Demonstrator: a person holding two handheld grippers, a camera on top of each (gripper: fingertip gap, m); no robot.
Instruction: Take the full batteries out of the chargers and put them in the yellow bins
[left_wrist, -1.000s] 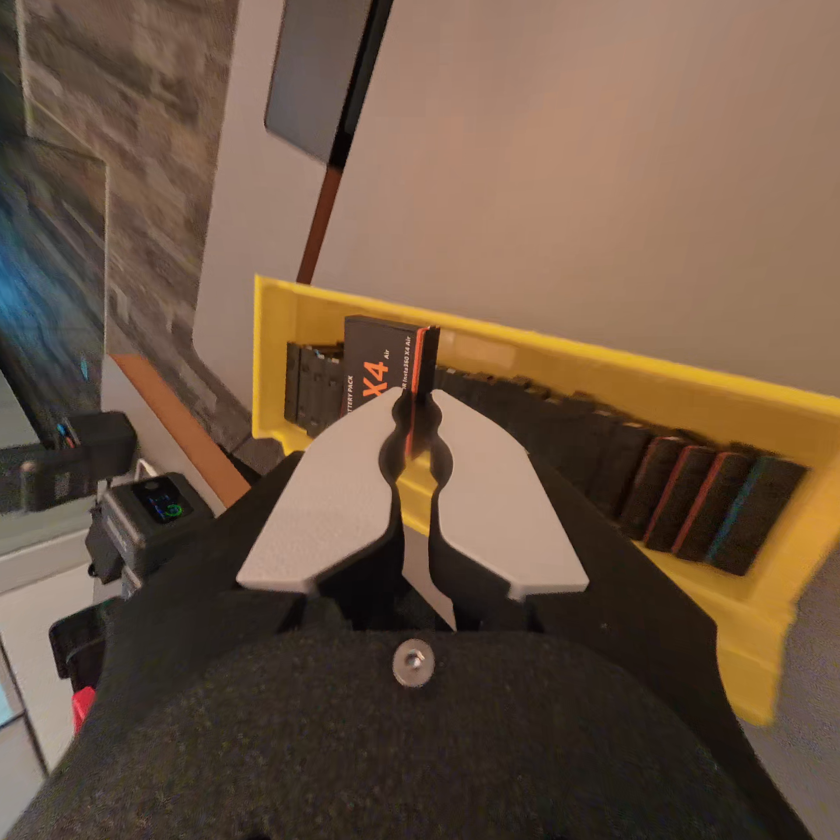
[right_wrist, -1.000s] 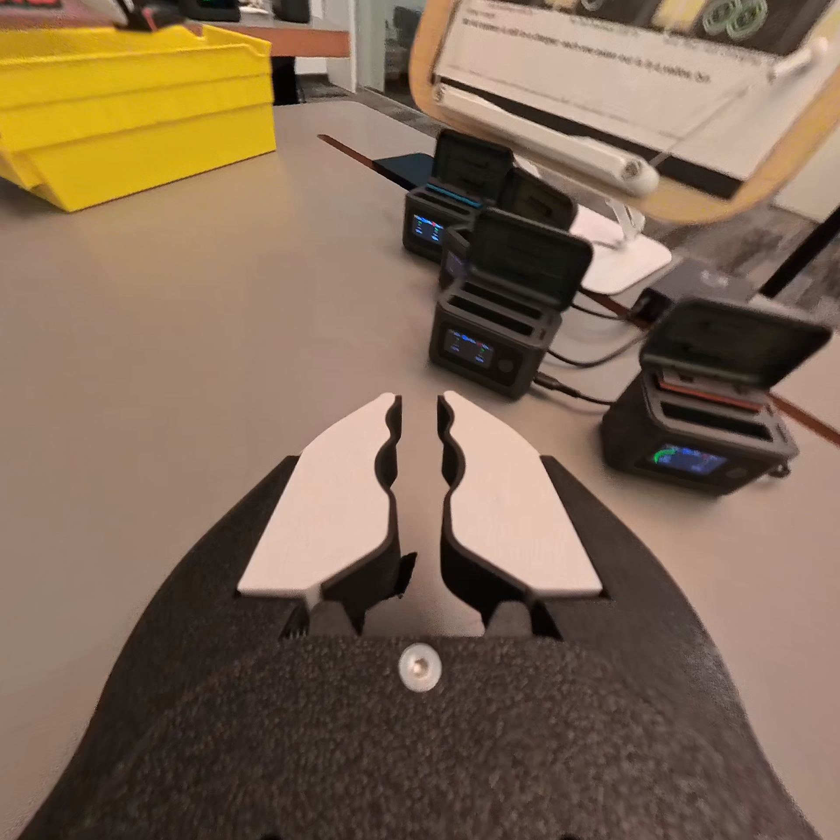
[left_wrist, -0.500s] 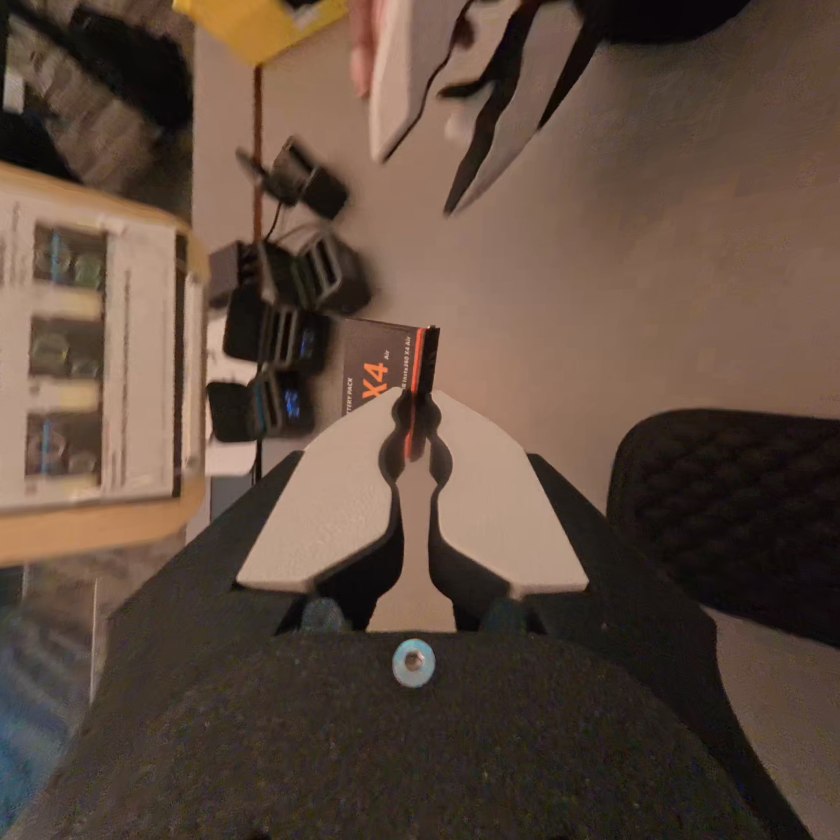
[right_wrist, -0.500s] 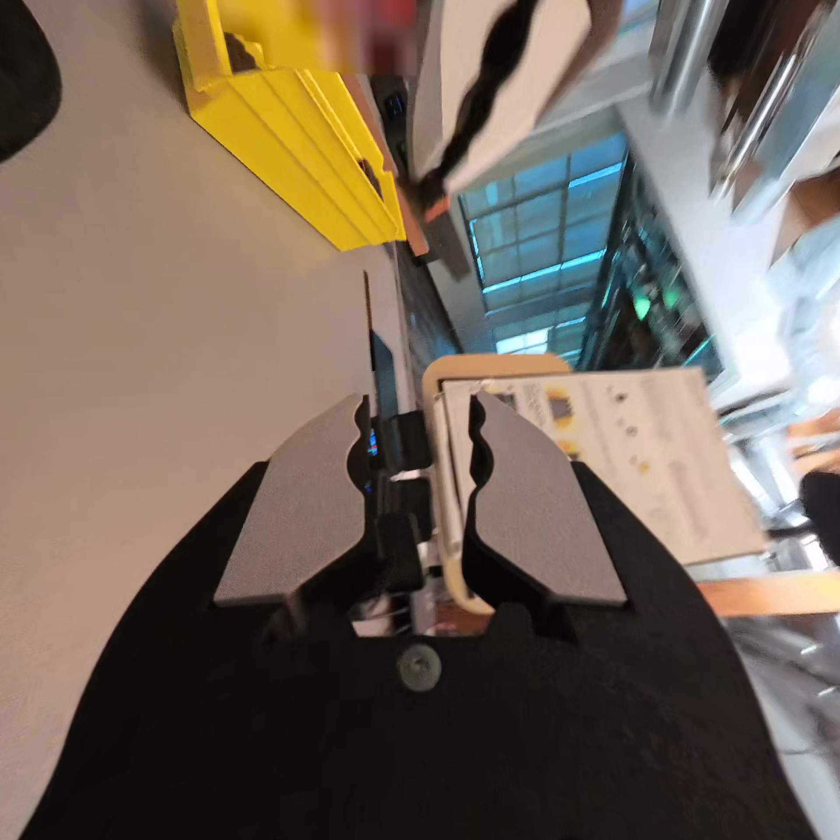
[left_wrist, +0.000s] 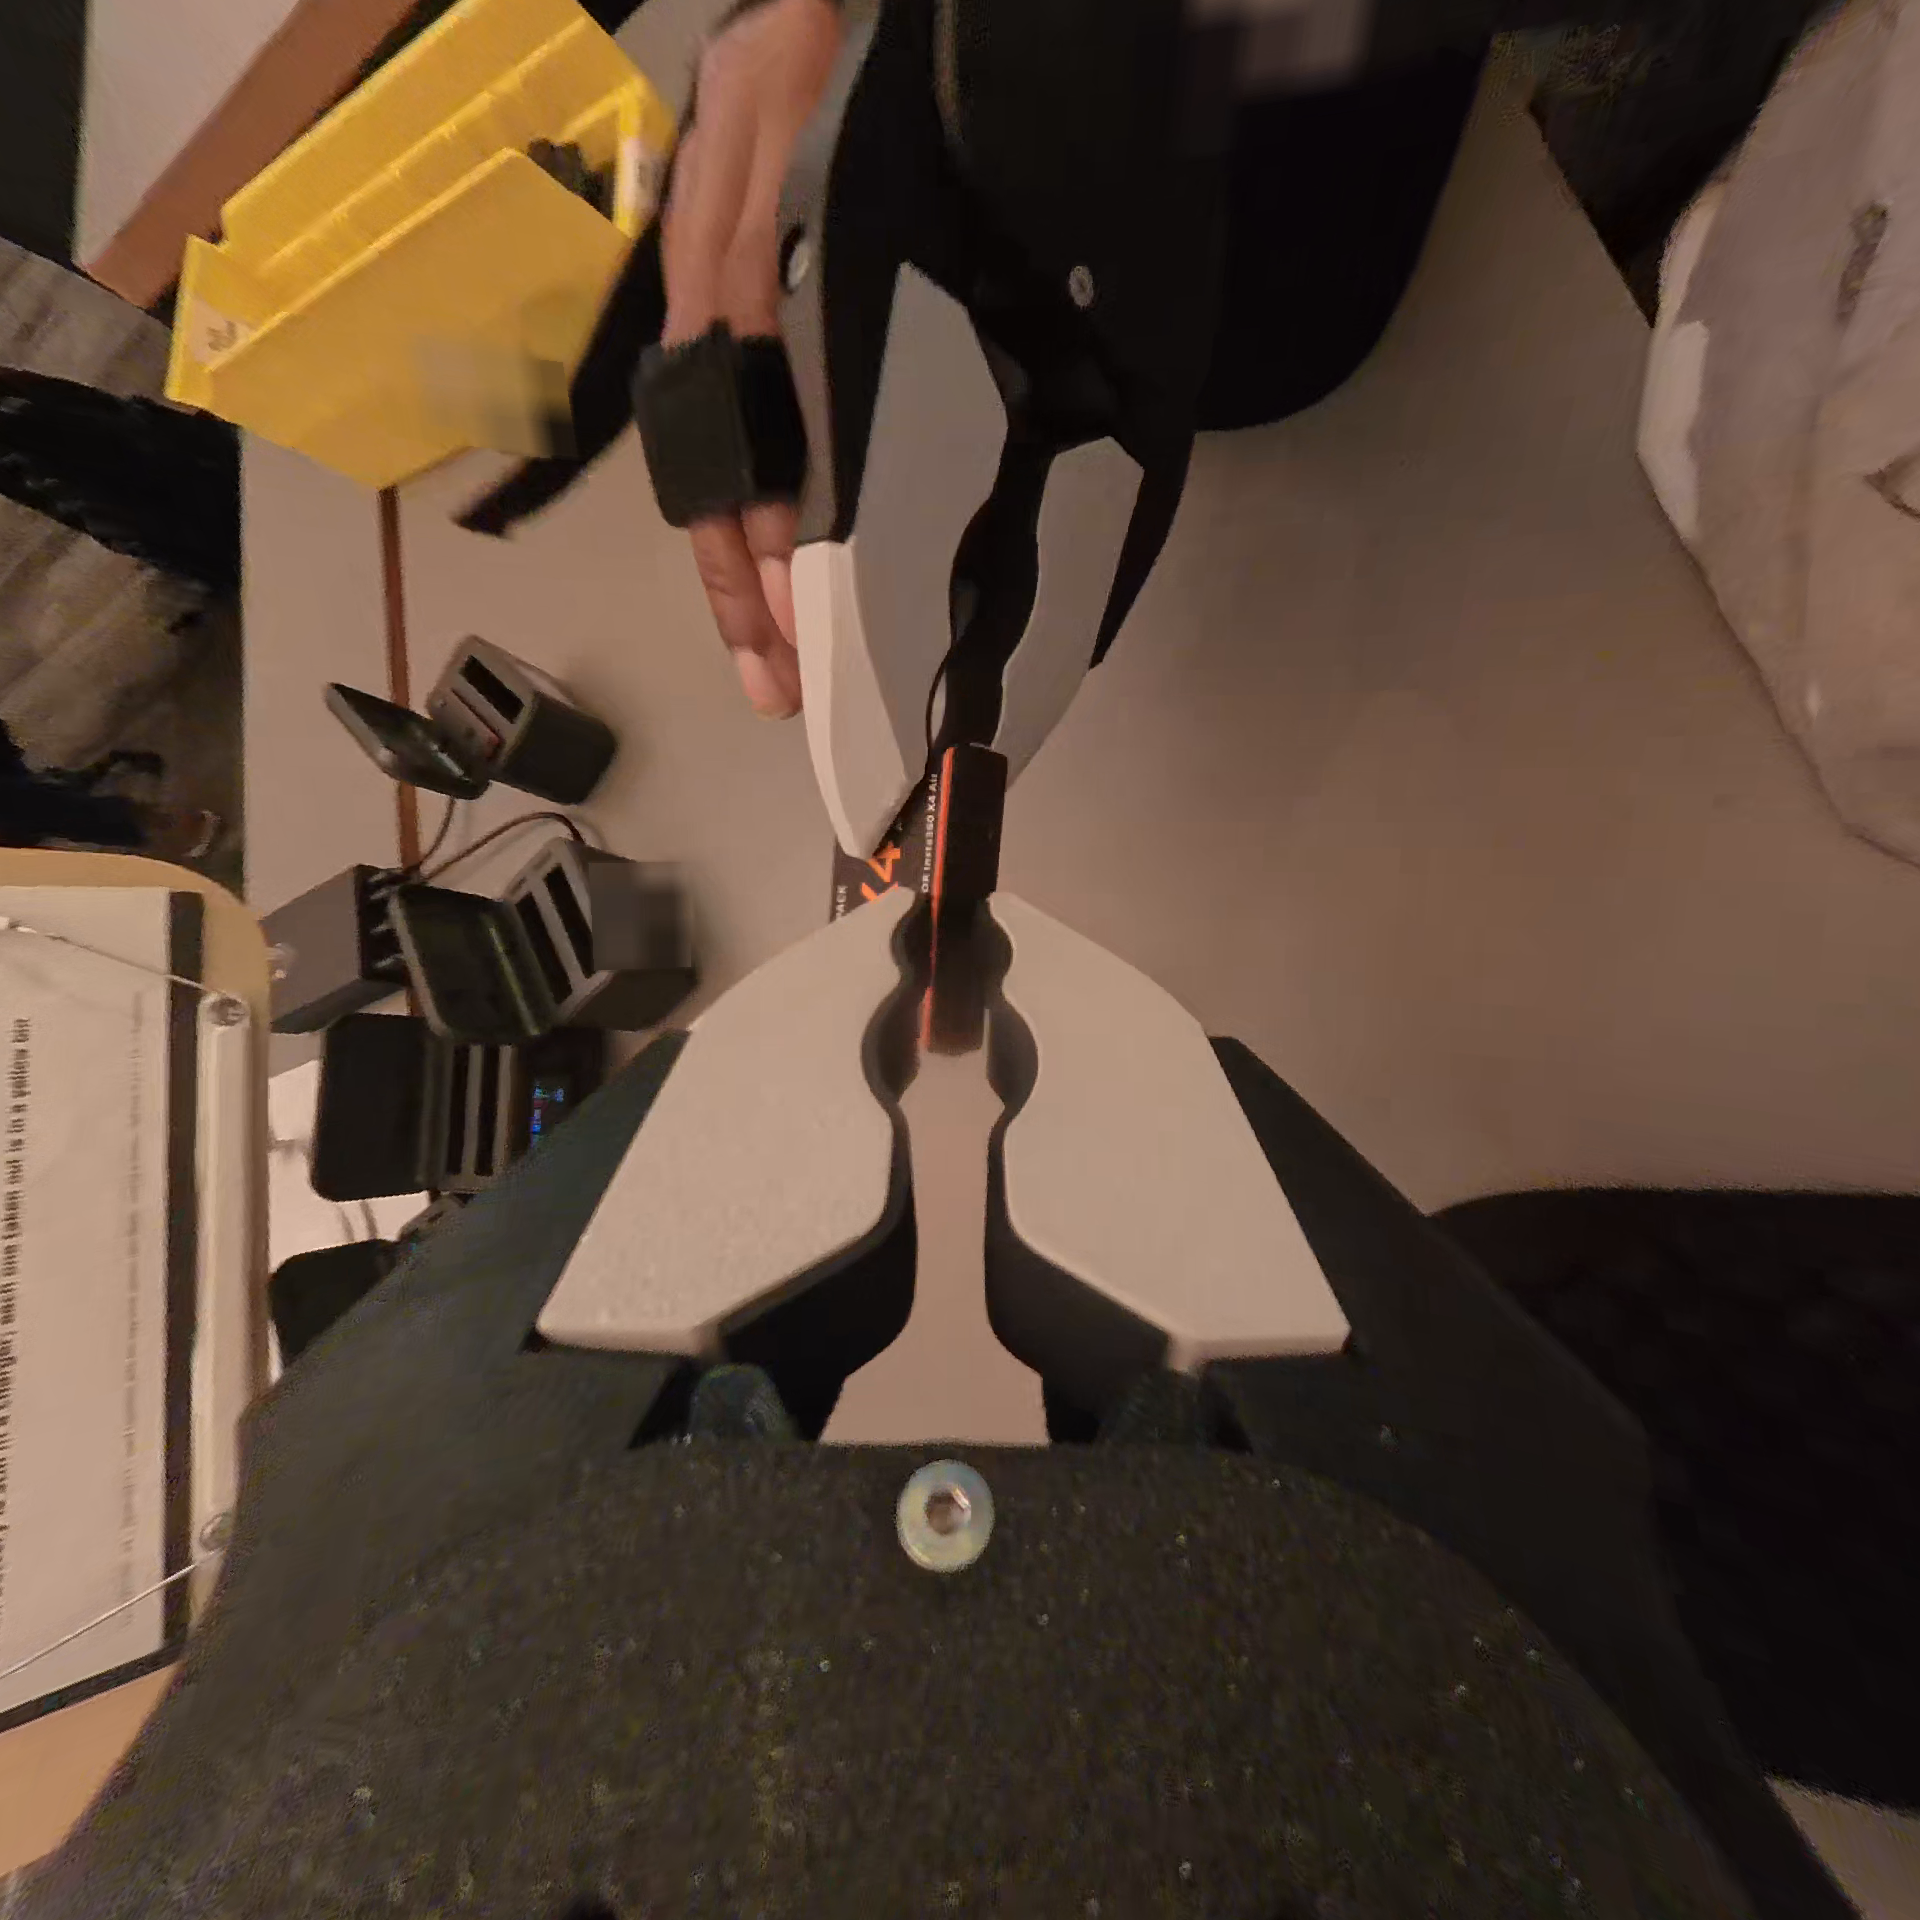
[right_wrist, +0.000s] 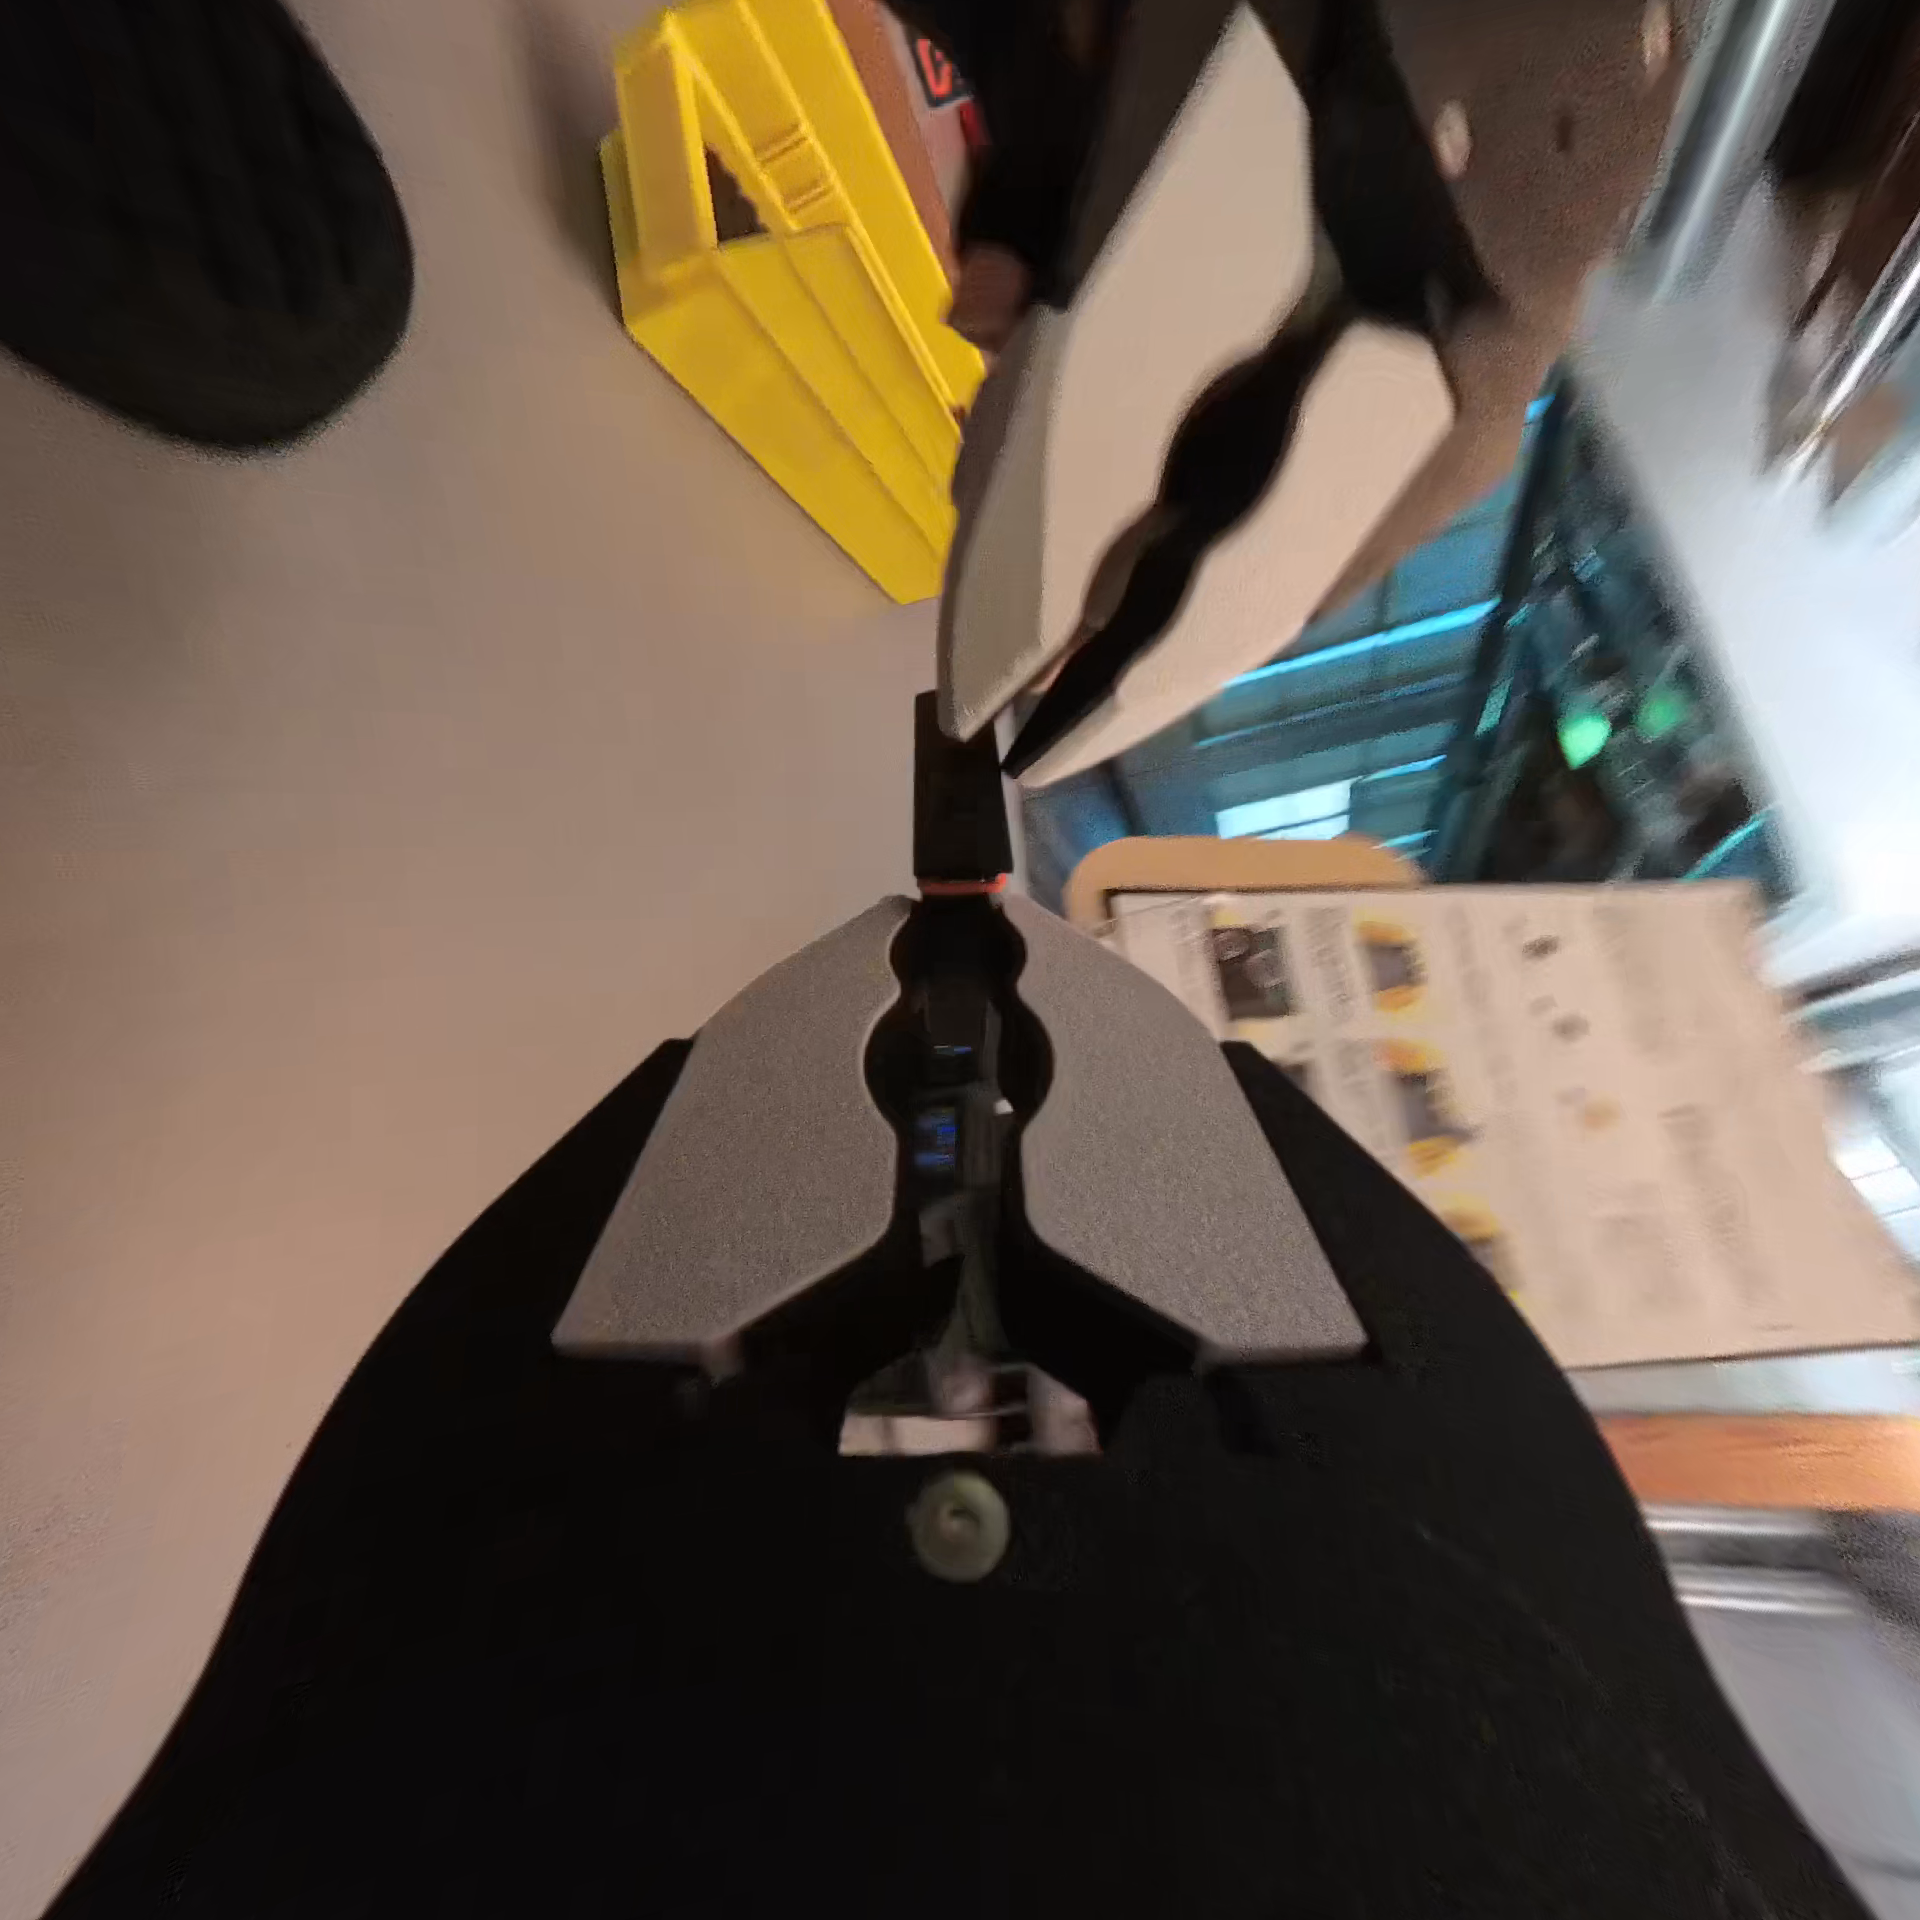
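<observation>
Grey tabletop (left_wrist: 1299, 623) beneath mid-air handover: left gripper (left_wrist: 951, 925) clamped on battery (left_wrist: 961, 831), right gripper (right_wrist: 956, 914) pinching its other end. Yellow bins (left_wrist: 416, 291) well apart; binning left; chargers (left_wrist: 499, 956) nearby.

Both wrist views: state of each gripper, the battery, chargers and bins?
left gripper: shut on the battery's near end.
right gripper: shut on the battery's other end.
battery: in the air above the table, held by both grippers.
chargers: lids open; slot contents unclear.
yellow bins: on the table; dark items show inside.
</observation>
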